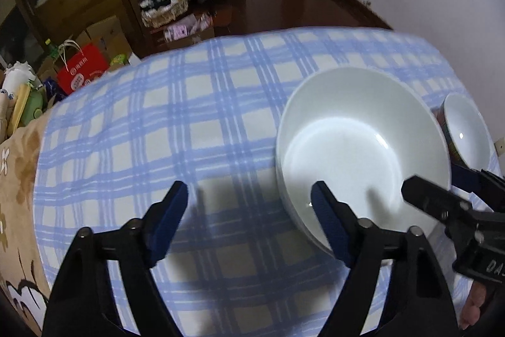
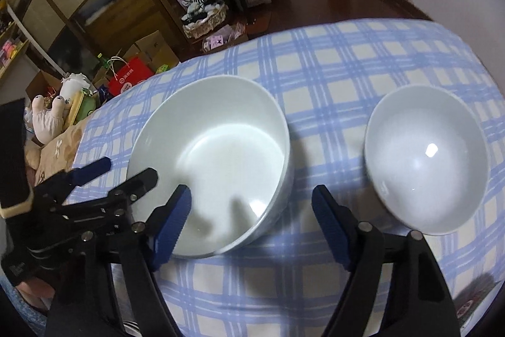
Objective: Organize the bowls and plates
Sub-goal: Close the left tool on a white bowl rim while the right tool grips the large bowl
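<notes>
- Two white bowls sit on the blue-and-cream checked cloth covering the surface point(image 2: 347, 59).
- The large white bowl point(image 2: 214, 160) stands upright toward the left side of the surface, empty inside.
- The smaller white bowl point(image 2: 426, 160) stands upright to its right, clearly apart from it, near the right edge.
- The left gripper point(image 1: 249, 195) hovers over bare cloth with its jaws spread wide, holding nothing; its right finger overlaps the large white bowl's near rim in the left wrist view.
- The right gripper point(image 2: 252, 198) hangs with jaws wide apart too, empty, lined up with the gap between the two bowls.
- Both blue pads look clear of the crockery, though actual contact is hard to judge.
- Beyond the far edge, a red paper bag point(image 2: 129, 78) stands on the floor.
</notes>
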`<state>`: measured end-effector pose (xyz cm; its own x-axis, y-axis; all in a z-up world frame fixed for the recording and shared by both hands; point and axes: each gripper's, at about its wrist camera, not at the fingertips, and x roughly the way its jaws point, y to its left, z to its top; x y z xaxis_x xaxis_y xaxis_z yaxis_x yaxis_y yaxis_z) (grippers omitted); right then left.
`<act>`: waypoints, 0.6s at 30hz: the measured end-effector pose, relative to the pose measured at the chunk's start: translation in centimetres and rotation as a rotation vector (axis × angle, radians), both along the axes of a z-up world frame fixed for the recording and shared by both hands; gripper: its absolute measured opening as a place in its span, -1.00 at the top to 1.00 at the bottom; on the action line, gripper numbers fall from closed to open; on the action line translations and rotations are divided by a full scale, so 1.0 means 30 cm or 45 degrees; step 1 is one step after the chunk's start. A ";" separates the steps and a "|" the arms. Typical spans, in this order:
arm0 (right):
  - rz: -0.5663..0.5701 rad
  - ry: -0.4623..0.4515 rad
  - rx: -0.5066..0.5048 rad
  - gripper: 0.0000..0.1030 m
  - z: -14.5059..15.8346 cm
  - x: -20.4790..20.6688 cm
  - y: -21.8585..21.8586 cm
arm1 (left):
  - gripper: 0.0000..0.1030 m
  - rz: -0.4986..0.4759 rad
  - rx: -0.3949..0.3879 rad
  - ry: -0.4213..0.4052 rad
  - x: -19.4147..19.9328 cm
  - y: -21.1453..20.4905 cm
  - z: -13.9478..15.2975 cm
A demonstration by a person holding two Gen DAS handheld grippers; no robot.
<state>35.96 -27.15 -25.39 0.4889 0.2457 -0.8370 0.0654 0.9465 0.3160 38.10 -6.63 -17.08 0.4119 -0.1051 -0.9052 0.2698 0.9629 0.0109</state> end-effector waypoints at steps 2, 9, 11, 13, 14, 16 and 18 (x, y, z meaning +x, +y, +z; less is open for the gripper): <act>-0.008 0.021 -0.003 -0.18 -0.019 0.017 -0.003 | -0.26 0.002 -0.021 0.029 0.012 -0.009 -0.020; -0.022 0.061 -0.043 0.31 -0.046 0.055 -0.016 | 0.38 0.073 -0.149 0.118 0.037 -0.009 -0.063; -0.015 0.068 -0.043 0.40 -0.057 0.062 -0.028 | 0.65 0.043 -0.159 0.150 0.033 -0.026 -0.070; 0.029 0.052 -0.034 0.40 -0.058 0.058 -0.029 | 0.69 0.029 -0.113 0.137 0.013 -0.048 -0.066; 0.040 0.049 -0.036 0.41 -0.058 0.053 -0.030 | 0.69 0.026 -0.095 0.122 0.005 -0.057 -0.062; 0.047 0.039 -0.059 0.43 -0.058 0.036 -0.026 | 0.69 0.049 -0.095 0.130 -0.008 -0.062 -0.054; 0.031 0.023 -0.071 0.45 -0.049 0.016 -0.021 | 0.69 0.095 -0.141 0.151 -0.012 -0.048 -0.043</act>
<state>36.43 -27.77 -26.86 0.4681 0.2099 -0.8584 0.0473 0.9640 0.2615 37.74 -8.07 -18.37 0.3136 -0.1799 -0.9324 0.1905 0.9739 -0.1238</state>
